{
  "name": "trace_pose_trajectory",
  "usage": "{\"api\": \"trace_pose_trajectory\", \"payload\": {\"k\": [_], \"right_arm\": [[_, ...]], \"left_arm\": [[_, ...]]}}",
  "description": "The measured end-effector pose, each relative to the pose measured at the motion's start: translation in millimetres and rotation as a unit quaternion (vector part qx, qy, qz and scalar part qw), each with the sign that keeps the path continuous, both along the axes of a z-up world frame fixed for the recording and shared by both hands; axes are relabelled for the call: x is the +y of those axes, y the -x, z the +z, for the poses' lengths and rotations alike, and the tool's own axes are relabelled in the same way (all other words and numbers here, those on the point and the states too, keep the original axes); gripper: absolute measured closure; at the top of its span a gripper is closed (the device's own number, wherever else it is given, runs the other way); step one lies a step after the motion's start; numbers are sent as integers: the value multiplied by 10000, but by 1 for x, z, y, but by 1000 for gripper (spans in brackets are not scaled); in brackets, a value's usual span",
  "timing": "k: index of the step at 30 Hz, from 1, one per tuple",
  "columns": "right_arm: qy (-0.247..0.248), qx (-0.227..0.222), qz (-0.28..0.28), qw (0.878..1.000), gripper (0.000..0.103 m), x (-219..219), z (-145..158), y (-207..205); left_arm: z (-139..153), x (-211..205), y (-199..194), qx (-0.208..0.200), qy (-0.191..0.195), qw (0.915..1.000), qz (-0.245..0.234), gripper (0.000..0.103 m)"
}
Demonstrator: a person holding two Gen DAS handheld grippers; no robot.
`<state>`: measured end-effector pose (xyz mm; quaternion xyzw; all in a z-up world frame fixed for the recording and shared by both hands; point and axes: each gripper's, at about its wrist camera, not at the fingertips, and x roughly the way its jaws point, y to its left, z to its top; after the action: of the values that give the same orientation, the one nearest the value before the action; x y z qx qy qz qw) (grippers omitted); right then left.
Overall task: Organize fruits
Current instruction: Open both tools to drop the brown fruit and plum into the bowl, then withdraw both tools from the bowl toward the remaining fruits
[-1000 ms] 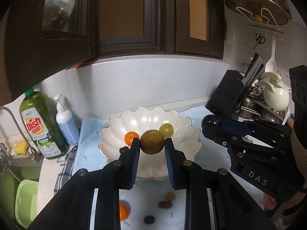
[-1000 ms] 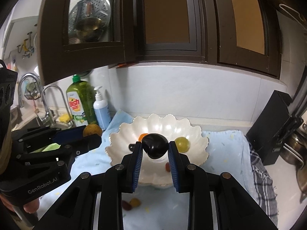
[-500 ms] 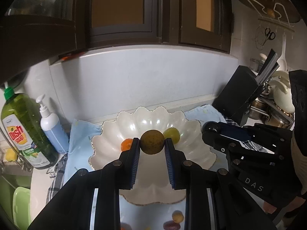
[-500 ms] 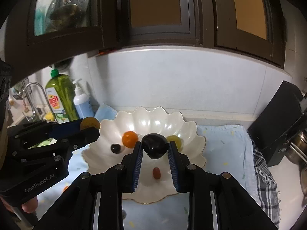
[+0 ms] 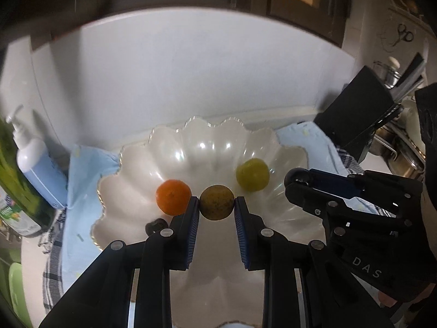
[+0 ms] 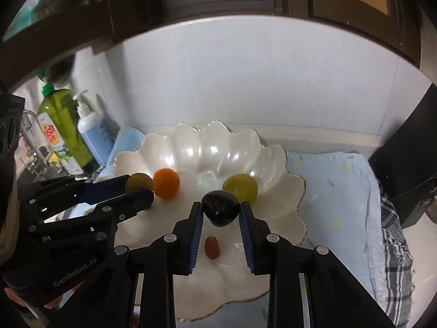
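Note:
A white scalloped bowl (image 5: 136, 180) (image 6: 284, 169) sits on a light blue cloth. My left gripper (image 5: 216, 205) is shut on a brownish-yellow round fruit (image 5: 217, 202) above the bowl's middle. My right gripper (image 6: 220, 209) is shut on a dark purple plum (image 6: 220, 211) over the bowl's near half. In the bowl lie an orange fruit (image 5: 173, 196) (image 6: 166, 183), a green fruit (image 5: 252, 174) (image 6: 240, 187), a small red oblong fruit (image 6: 212, 246) and a small dark fruit (image 5: 155, 224). The right gripper (image 5: 300, 180) shows in the left wrist view, the left gripper (image 6: 139, 184) in the right wrist view.
A blue pump bottle (image 5: 35, 161) (image 6: 91, 128) and a green dish-soap bottle (image 6: 61, 125) stand left of the bowl by the sink. A black knife block (image 5: 360, 106) stands at the right. A checked towel (image 6: 396, 232) lies on the cloth's right side. White wall behind.
Both grippers have come forward and down over the bowl, each still holding its fruit. The bowl now fills the lower views, and the loose fruits on the cloth have dropped out of sight.

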<state>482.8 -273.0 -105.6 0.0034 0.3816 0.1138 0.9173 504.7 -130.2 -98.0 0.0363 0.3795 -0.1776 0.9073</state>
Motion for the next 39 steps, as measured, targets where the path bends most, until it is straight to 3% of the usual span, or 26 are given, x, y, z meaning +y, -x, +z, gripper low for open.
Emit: {"api": "trace_pose_trajectory", "payload": {"k": [4, 12, 17, 20, 28, 33, 39], "right_arm": [[52, 172, -41, 9998, 74, -1, -10, -9], [159, 415, -24, 9990, 74, 1, -23, -20], [194, 491, -65, 9986, 73, 0, -27, -22], [190, 503, -108, 9985, 60, -2, -28, -22], [345, 219, -336, 9986, 42, -4, -14, -14], [374, 28, -432, 9984, 34, -4, -2, -7], [359, -105, -460, 9982, 32, -3, 10, 9]], "left_arm": [[-13, 2, -13, 371, 108, 9992, 33, 76], [-23, -2, -21, 499, -83, 9987, 52, 75], [-21, 1, -21, 358, -234, 9989, 165, 51], [-18, 4, -18, 259, -314, 9988, 280, 42], [-6, 15, -8, 59, -419, 9975, 569, 20], [2, 20, 1, -66, -422, 9968, 675, 13], [12, 29, 18, -192, -399, 9954, 851, 9]]}}
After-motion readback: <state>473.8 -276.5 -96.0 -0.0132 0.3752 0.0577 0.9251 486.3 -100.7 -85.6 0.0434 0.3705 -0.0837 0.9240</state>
